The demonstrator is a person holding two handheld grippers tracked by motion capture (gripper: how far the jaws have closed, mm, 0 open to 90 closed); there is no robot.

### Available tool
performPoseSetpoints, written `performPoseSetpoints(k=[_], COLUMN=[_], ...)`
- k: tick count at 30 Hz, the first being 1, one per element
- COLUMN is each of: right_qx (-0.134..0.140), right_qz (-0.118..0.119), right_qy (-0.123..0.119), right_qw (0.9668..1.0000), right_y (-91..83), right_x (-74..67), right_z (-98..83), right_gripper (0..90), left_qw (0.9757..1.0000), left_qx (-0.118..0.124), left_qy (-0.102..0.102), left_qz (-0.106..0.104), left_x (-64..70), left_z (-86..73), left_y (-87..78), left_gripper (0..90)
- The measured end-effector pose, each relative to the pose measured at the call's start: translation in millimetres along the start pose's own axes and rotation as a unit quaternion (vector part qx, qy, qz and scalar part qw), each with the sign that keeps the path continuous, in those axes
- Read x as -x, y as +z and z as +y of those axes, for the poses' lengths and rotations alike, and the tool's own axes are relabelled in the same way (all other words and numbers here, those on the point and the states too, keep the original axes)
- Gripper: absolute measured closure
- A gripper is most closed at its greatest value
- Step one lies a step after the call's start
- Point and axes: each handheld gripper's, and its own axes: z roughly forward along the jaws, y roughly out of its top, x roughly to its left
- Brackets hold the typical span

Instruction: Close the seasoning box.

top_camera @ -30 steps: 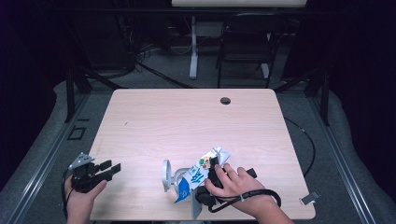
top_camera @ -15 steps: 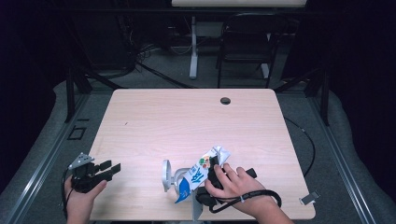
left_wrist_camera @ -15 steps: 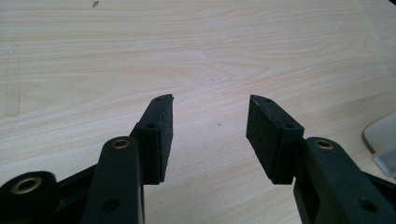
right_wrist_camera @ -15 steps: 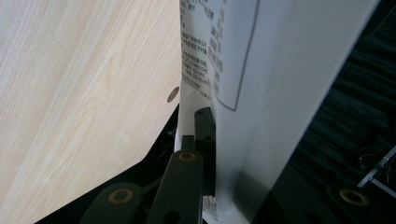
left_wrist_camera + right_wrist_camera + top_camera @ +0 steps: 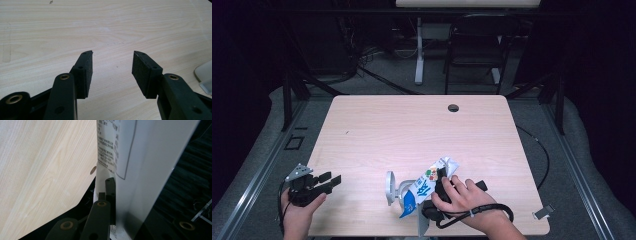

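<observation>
The light, crinkly packet (image 5: 428, 183), thin and floppy, is pinched at its edge by the right gripper (image 5: 438, 186), while left of it the left gripper (image 5: 328, 181) rests with fingers apart.

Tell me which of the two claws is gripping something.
The right claw, near the table's front edge, is closed on the printed packet. The left claw, at the front left corner, stands open above bare wood.
</observation>
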Motion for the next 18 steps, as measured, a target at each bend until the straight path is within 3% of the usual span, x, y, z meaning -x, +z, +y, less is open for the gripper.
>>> performPoseSetpoints(k=[4, 5, 8, 18], right_qx=[0.001, 0.015, 0.019, 0.017], right_qz=[0.003, 0.006, 0.005, 0.010], right_qy=[0.002, 0.016, 0.019, 0.046], right_qw=[1.0000, 0.9997, 0.9996, 0.9988], right_y=[0.1, 1.8, 1.5, -1.8], right_x=[-0.4, -2.0, -2.1, -3.9], right_z=[-0.8, -1.0, -1.8, -5.3], right_gripper=[89.6, 89.8, 90.0, 90.0], left_qw=[1.0000, 1.0000, 1.0000, 1.0000], left_qx=[0.000, -0.001, -0.003, -0.005], left_qy=[0.000, 0.000, 0.000, 0.000], left_qz=[0.000, 0.000, -0.001, 0.000], left_x=[-0.1, 0.0, -0.2, -0.2], left_z=[-0.1, -0.1, 0.0, -0.3], left_y=[0.2, 0.2, 0.1, 0.9], left_gripper=[51.4, 51.4, 51.4, 51.4])
